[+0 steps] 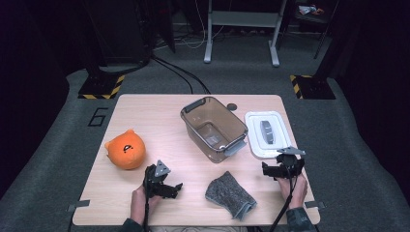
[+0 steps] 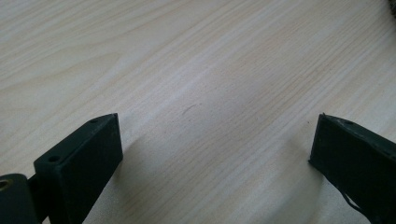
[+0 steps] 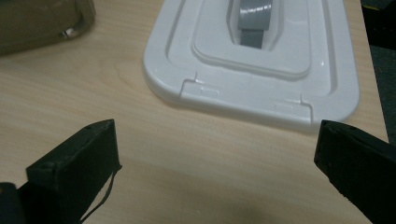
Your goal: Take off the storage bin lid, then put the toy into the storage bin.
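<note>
Right gripper [image 1: 270,170], fingers wide, empty, faced white lid [image 3: 261,70] at frame right; left gripper [image 1: 175,189] likewise empty. Next: grasp lid edge.

Plush toy [image 1: 125,150] left, bin [image 1: 213,127] centre, lid [image 1: 267,134] right — cloth [image 1: 230,194] before the bin

table [image 1: 159,116]: pale wood grain, matt, smooth | lid [image 3: 252,88]: white plastic, glossy, grey handle | container [image 1: 212,128]: clear smoky plastic, shiny | cloth [image 1: 231,195]: grey knit, rough | toy [image 1: 125,149]: orange plush, soft | gripper jaws: black, matt
</note>
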A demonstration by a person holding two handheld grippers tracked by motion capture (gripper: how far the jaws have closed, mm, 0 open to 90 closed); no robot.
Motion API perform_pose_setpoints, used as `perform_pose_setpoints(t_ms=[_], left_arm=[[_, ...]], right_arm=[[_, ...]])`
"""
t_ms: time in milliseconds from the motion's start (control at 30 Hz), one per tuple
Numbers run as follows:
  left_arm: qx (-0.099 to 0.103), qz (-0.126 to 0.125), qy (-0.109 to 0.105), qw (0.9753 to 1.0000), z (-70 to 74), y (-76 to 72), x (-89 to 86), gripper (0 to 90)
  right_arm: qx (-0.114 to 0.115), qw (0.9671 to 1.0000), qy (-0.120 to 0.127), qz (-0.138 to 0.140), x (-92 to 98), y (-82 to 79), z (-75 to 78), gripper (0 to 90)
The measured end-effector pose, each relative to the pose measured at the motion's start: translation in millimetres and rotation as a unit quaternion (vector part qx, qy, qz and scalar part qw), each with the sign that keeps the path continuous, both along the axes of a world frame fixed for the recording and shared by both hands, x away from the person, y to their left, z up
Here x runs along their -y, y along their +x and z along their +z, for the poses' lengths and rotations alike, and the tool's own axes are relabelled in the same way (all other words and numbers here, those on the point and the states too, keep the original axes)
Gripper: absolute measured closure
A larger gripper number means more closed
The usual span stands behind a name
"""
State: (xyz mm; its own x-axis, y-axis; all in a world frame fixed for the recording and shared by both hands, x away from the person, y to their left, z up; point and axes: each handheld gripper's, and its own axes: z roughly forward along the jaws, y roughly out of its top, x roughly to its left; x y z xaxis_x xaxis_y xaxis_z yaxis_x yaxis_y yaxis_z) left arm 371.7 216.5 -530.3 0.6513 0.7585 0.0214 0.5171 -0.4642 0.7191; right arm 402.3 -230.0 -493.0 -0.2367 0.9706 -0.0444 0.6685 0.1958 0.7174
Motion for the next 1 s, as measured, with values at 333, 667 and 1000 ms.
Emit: perform_pose_setpoints(t_ms=[333, 667, 1000], left_arm=[[0.001, 0.002, 0.000, 1.0000, -0.1, 0.0, 0.4, 1.9], [-0.003, -0.001, 0.000, 1.0000, 0.2, 0.6, -0.1, 1.9], [-0.004, -0.005, 0.000, 1.0000, 0.0, -1.2, -4.1, 1.9]], right_arm=[[-0.011, 0.9999, -0.008, -0.002, 4.1, -13.7, -25.4, 0.0], [-0.007, 0.9997, 0.021, 0.012, 14.1, -14.6, -36.7, 0.0], [-0.006, 0.9997, 0.022, -0.001, 12.3, -16.5, -36.9, 0.0]])
